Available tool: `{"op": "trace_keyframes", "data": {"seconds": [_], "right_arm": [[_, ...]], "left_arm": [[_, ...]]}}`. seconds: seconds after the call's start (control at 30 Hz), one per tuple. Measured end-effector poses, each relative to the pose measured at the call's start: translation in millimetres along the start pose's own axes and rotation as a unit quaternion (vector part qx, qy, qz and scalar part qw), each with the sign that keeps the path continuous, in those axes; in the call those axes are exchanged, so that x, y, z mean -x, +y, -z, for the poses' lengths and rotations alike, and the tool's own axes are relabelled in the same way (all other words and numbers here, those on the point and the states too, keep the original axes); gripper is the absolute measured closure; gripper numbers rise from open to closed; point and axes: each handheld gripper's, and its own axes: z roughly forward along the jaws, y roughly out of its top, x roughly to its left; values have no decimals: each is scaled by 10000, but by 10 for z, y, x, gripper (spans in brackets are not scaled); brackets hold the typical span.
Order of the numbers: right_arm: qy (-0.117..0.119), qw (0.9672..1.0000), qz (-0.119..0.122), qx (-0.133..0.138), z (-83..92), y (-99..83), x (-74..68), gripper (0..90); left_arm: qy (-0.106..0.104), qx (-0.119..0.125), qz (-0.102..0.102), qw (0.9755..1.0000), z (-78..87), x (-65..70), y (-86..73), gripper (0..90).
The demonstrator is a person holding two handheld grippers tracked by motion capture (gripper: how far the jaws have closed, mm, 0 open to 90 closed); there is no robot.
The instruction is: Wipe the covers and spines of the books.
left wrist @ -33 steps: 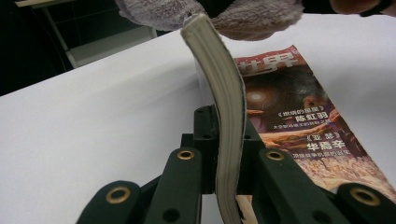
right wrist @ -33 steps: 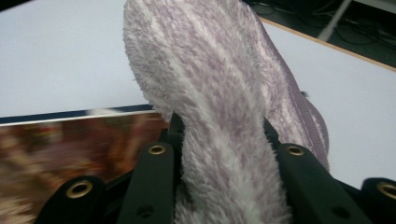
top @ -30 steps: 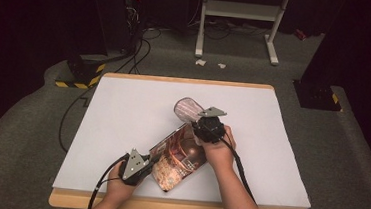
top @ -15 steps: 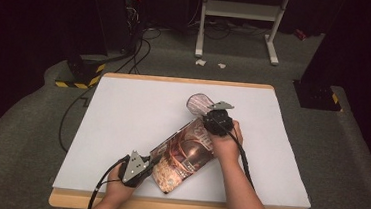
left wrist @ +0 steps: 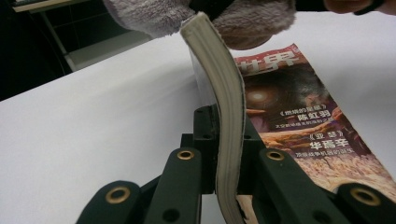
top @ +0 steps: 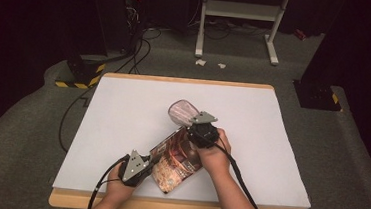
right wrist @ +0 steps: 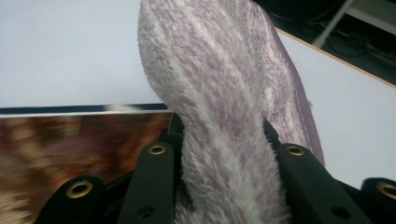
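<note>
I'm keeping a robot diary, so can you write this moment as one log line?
left gripper: shut on magazine edge | right gripper: shut on fluffy cloth | cloth over magazine's far end | table: white

Your left gripper [top: 145, 162] and right gripper [top: 197, 125] are both chunky black units, each topped with a grey three-cornered plate. A black cable trails off each, back toward the near edge of the worktop [top: 123, 109]. Up close the black jaws have little brass-ringed holes. Your forearms are bare, no sleeves.
</note>
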Motion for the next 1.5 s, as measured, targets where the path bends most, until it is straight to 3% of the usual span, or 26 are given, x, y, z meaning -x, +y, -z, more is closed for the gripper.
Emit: {"op": "trace_keyframes", "data": {"seconds": [0.03, 0.07, 0.17, 0.2, 0.3, 0.33, 0.43, 0.7, 0.97, 1.07, 1.23, 1.27, 1.3, 1.5], "right_arm": [[0, 10000, 0, 0, 0, 0, 0, 696], [151, 9998, 78, 83, 64, -8, -119, 697], [266, 9994, 136, 163, 118, -11, -209, 696], [419, 9986, 209, 247, 194, -9, -325, 695], [510, 9979, 268, 302, 253, -7, -416, 695], [632, 9968, 334, 370, 313, -14, -523, 694], [730, 9956, 421, 418, 375, -26, -644, 694], [963, 9932, 436, 491, 488, -32, -843, 688], [945, 9929, 533, 478, 529, -29, -940, 688], [805, 9938, 633, 432, 498, -27, -905, 689], [601, 9961, 564, 308, 399, -23, -741, 690], [536, 9969, 510, 266, 366, -21, -673, 690], [362, 9984, 391, 162, 280, -24, -498, 691], [-82, 9999, -49, -108, 41, -65, -10, 691]], "left_arm": [[0, 0, 0, 10000, 0, 0, 0, 832], [4, -1, 9, 10000, -1, -1, -1, 832], [3, 7, 11, 10000, 0, -2, 0, 833], [-1, 17, 13, 10000, 0, -1, 1, 832], [-1, 26, 15, 10000, 0, 1, 3, 833], [10, 23, 12, 10000, -2, 3, 2, 832], [25, 13, -10, 10000, -4, 5, 0, 833], [44, 25, -20, 10000, -9, 13, -2, 833], [72, 13, -21, 10000, -17, 25, -5, 833], [92, -9, -37, 10000, -21, 27, -4, 833], [92, -10, -42, 9999, -23, 26, -5, 833], [91, -10, -41, 9999, -22, 27, -5, 833], [99, -21, -64, 9999, -20, 26, -4, 833], [103, 0, -59, 9999, -25, 34, -2, 834]]}}
